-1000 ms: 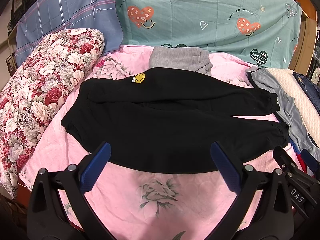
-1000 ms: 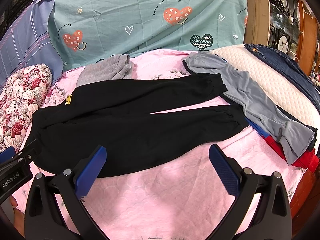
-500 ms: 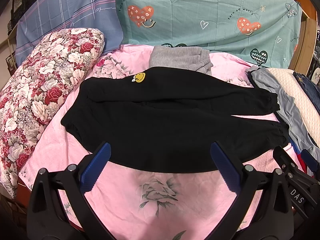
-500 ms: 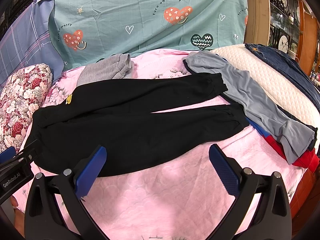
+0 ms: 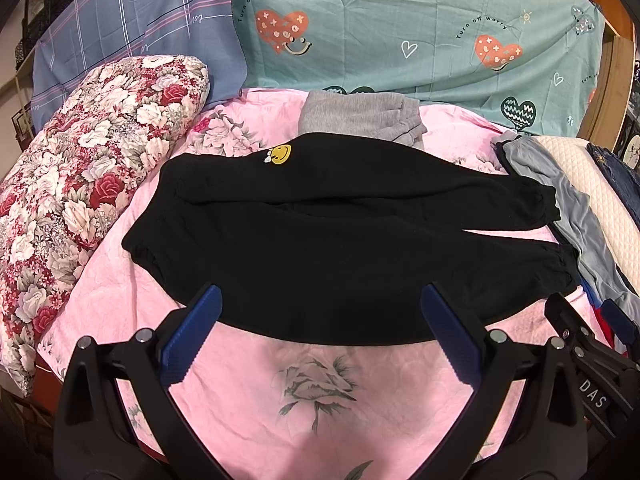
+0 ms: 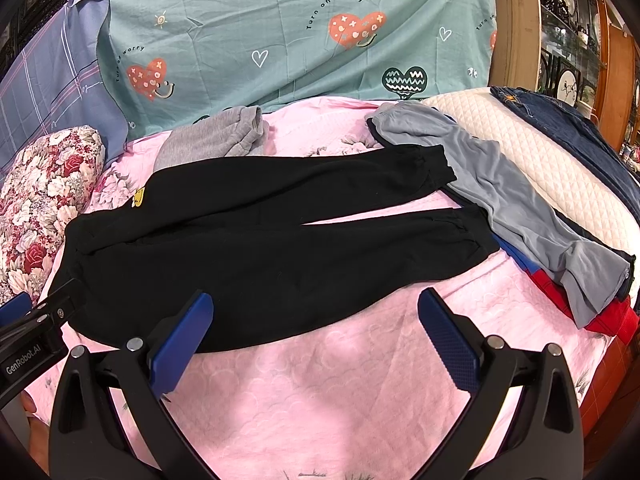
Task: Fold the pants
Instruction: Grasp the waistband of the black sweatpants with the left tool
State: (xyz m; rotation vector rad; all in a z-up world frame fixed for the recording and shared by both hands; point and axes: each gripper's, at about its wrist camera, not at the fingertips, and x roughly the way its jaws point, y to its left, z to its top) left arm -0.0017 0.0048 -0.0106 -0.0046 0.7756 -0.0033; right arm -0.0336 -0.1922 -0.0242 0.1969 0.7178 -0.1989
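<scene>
Black pants with a yellow smiley patch lie spread flat on the pink bed sheet, waistband to the left, two cuffed legs to the right; they also show in the right wrist view. My left gripper is open and empty, hovering over the near edge of the pants. My right gripper is open and empty, near the lower leg's edge. The right gripper's side shows in the left wrist view; the left gripper's side shows in the right wrist view.
A floral pillow lies at the left. Folded grey pants sit behind the black pants. A pile with grey-blue trousers, red cloth and jeans lies at the right on a white quilted pad.
</scene>
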